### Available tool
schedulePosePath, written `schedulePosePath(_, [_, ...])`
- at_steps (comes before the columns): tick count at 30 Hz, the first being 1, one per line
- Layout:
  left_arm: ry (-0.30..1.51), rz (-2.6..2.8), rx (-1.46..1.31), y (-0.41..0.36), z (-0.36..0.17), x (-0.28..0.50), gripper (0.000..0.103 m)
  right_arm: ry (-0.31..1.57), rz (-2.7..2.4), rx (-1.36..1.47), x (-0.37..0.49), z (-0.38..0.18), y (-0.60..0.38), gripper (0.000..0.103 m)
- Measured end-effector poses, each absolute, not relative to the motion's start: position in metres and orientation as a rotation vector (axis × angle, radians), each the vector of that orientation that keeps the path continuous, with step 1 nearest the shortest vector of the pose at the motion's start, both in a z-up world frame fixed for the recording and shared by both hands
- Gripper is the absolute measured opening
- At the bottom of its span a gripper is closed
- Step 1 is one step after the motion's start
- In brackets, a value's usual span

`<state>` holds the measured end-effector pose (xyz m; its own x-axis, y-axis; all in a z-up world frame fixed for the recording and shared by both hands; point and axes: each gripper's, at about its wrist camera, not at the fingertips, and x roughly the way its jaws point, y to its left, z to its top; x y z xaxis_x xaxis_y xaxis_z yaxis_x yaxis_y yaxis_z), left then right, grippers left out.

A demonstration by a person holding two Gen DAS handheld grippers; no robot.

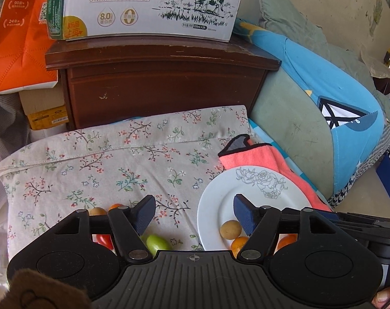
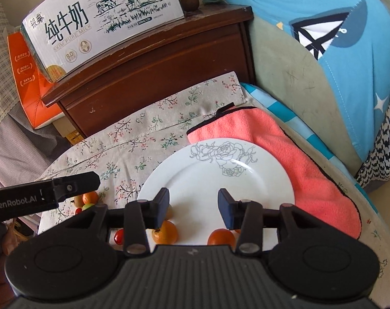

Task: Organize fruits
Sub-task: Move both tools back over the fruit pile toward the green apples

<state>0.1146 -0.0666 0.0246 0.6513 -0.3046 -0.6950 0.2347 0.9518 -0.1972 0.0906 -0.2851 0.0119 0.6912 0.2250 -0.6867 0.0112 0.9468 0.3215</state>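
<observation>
A white plate point(image 1: 259, 193) point(image 2: 207, 177) with a drawn rose lies on the floral cloth point(image 1: 105, 159). In the left wrist view a tan round fruit point(image 1: 230, 229) and an orange one point(image 1: 240, 244) rest on its near rim. A green fruit point(image 1: 157, 243), a red tomato point(image 1: 103, 239) and two more small fruits lie on the cloth to the left. My left gripper point(image 1: 193, 200) is open above the plate's left edge, holding nothing. My right gripper point(image 2: 193, 193) is open over the plate, with two oranges point(image 2: 166, 233) point(image 2: 220, 237) below its fingers.
A pink towel point(image 2: 285, 154) lies under the plate's right side. Behind the cloth stands a dark wooden nightstand point(image 1: 164, 90) with a milk carton point(image 1: 148, 5) on top and an orange box point(image 1: 20, 38) beside it. Blue and green bedding point(image 1: 323, 116) rises at the right.
</observation>
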Motion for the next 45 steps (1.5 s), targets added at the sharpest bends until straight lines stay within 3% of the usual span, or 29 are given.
schedulePosePath(13, [0.828, -0.228, -0.11, -0.016, 0.026, 0.096, 0.08, 0.813, 0.289, 0.228, 0.08, 0.01, -0.243, 0.043])
schedulePosePath(38, [0.938, -0.12, -0.139, 0.028, -0.003, 0.089, 0.08, 0.9, 0.49, 0.041, 0.081, -0.024, -0.163, 0.043])
schedulePosePath(45, [0.952, -0.115, -0.148, 0.033, -0.008, 0.089, 0.08, 0.902, 0.495, 0.011, 0.084, -0.031, -0.152, 0.037])
